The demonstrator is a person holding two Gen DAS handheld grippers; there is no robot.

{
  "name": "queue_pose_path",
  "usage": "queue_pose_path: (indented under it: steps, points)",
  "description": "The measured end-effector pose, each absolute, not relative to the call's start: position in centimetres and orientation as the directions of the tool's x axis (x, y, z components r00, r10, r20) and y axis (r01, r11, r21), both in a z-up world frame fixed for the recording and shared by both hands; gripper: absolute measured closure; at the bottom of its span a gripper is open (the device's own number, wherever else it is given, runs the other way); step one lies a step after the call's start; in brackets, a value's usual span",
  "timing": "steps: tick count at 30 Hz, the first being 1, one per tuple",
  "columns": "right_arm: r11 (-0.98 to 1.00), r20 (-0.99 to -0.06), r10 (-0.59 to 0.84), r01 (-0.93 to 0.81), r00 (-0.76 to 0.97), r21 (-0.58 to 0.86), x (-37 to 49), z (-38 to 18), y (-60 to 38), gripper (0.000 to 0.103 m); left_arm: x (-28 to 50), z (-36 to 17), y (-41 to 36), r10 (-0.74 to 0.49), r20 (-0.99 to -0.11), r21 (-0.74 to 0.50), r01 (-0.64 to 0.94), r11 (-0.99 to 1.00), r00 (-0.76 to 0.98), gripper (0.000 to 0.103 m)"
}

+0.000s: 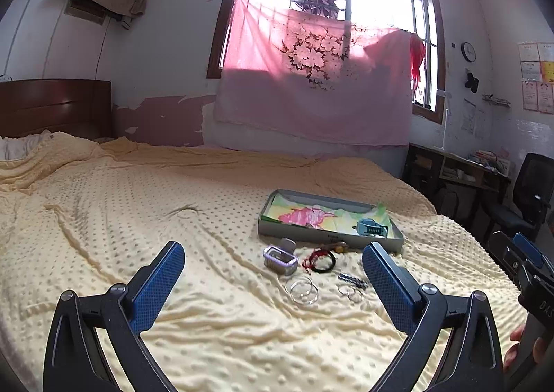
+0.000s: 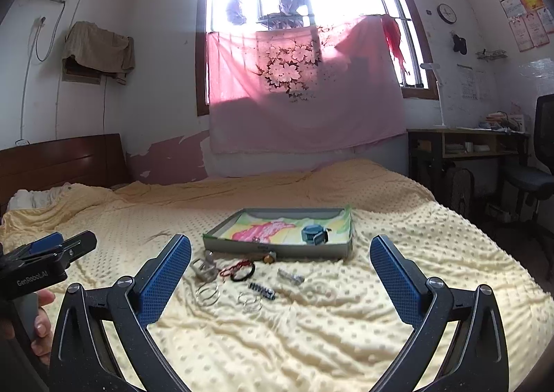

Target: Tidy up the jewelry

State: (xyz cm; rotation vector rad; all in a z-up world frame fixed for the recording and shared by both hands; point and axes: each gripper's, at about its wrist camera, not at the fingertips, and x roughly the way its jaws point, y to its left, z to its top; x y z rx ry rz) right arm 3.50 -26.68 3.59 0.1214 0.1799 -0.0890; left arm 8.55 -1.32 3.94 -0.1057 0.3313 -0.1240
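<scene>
A shallow grey box tray (image 1: 277, 231) (image 2: 239, 248) with a colourful lining lies on the bed; a teal hair claw (image 1: 372, 227) (image 2: 313, 234) sits inside it. In front of it lie a small purple-rimmed metal tin (image 1: 280, 257) (image 2: 204, 269), a red and black cord bracelet (image 1: 320, 258) (image 2: 242, 269), clear bangles (image 1: 302, 288) (image 2: 207, 293), silver rings (image 1: 350, 292) (image 2: 251, 302), a beaded piece (image 1: 353, 279) (image 2: 262, 289) and a silver clip (image 2: 291, 276). My left gripper (image 1: 273, 288) and right gripper (image 2: 280, 274) are both open and empty, held back from the items.
A yellow dotted blanket (image 1: 138, 219) covers the bed. A wooden headboard (image 1: 52, 104) is at far left, a desk (image 2: 467, 142) and office chair (image 2: 536, 167) at right. A pink sheet (image 2: 304, 97) hangs under the window.
</scene>
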Motion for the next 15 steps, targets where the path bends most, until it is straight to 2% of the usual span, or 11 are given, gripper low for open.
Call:
queue_pose_path:
  steps: [10,15]
  points:
    - [0.988,-0.180,-0.079,0.100,0.980,0.114,10.2,2.7,-26.8,0.001,14.4,2.5,-1.3,-0.119,-0.326,-0.122,0.083,0.989,0.938,0.000]
    - [0.987,-0.250,-0.069,0.102,0.966,0.123,13.8,0.5,-26.9,0.001,18.4,-0.1,-1.6,-0.129,-0.416,-0.121,0.086,0.989,0.900,0.000]
